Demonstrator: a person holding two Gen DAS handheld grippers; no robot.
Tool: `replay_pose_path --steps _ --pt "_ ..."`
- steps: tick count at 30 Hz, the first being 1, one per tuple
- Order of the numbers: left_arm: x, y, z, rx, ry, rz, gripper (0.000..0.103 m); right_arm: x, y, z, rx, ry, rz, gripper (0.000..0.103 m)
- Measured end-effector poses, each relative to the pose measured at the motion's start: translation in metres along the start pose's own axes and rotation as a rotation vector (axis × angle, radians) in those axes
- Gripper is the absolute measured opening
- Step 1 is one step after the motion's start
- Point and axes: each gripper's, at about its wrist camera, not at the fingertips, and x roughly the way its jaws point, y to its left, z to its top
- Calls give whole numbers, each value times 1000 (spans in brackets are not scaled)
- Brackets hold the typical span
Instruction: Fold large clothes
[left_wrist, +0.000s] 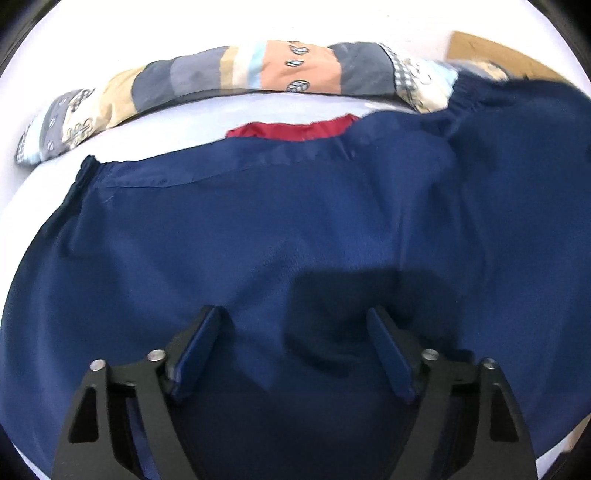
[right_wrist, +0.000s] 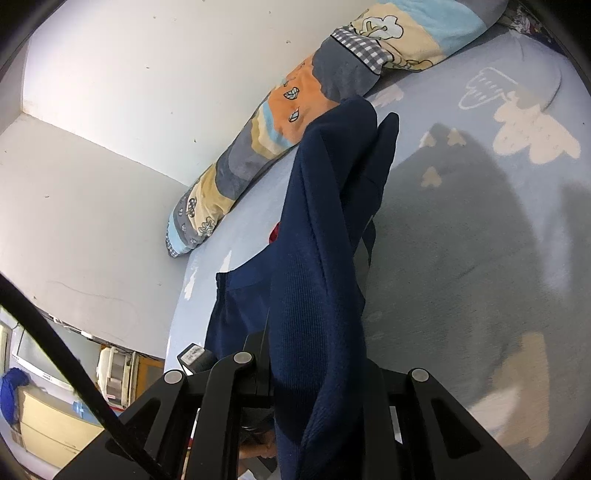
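A large navy garment (left_wrist: 258, 221) lies spread across the bed and fills most of the left wrist view. Its gathered edge runs along the far side. My left gripper (left_wrist: 295, 312) hovers low over the cloth, and its blue pads (left_wrist: 201, 343) stand wide apart with nothing pinched between them. In the right wrist view, my right gripper (right_wrist: 314, 354) is shut on a ribbed navy part of the same garment (right_wrist: 317, 229). That part rises in a thick fold above the bed and hides the fingertips.
A patchwork bolster (left_wrist: 258, 70) lies along the white wall (right_wrist: 110, 110). A red cloth (left_wrist: 295, 129) peeks out beyond the navy edge. The light blue cloud-print sheet (right_wrist: 480, 229) stretches to the right. A black cable (right_wrist: 55, 332) and room furniture (right_wrist: 48, 417) are at lower left.
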Motion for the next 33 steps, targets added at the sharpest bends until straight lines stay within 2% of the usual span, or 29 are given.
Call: replay_pose_path --steps 4,5,8,13,18,22,25,29,33 --pt "-40 28 26 -140 -85 -70 76 -1 4 0 20 -5 24 18" --pt "-62 42 33 -181 -135 -69 76 -1 6 -1 26 -7 31 18" --pt "-101 75 46 -238 -210 -26 76 2 13 -4 60 -9 73 18" --pt "-122 126 42 -305 -230 11 76 15 36 -14 102 -25 106 18" --pt "-136 175 31 -382 -224 2 76 48 78 -27 108 -18 114 18" --pt "-163 213 26 -423 -271 26 76 101 127 -42 72 26 71 18" --pt "-181 245 17 -454 -289 74 76 151 156 -60 31 65 21 17" --pt "-193 284 2 -531 -287 114 76 227 168 -94 -6 138 -37 13" --pt "-199 305 -10 -620 -285 61 76 278 159 -121 -10 184 -111 11"
